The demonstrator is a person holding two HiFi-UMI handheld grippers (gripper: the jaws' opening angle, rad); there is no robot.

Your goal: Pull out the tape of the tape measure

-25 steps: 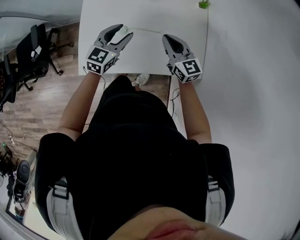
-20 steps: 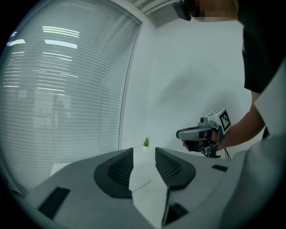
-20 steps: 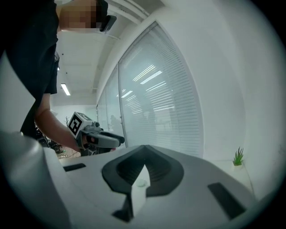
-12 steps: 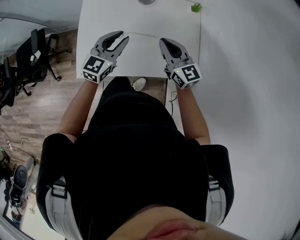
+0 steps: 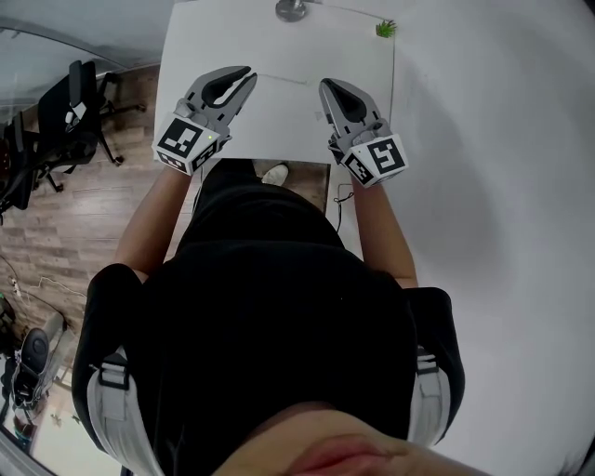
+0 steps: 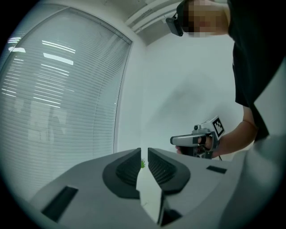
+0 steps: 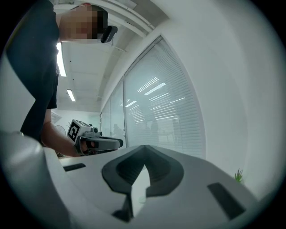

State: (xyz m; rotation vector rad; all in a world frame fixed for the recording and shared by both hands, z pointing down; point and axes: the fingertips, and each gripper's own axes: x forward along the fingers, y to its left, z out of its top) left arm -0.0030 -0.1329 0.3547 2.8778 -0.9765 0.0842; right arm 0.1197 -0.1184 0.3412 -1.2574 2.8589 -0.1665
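Their own views reveal the left claw just closing to an empty slit, the right claw clamped on nothing.

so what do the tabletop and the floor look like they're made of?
Tabletop: smooth matte white with no grain, probably laminate or painted board; can't tell which.
Floor: brown planks with grain and seams, so wood, or wood-look laminate or vinyl; low sheen.

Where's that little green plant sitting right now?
In the head view, the little green plant sits at the far right corner of the white table, beyond the right hand-held gripper, with a grey round object to its left.
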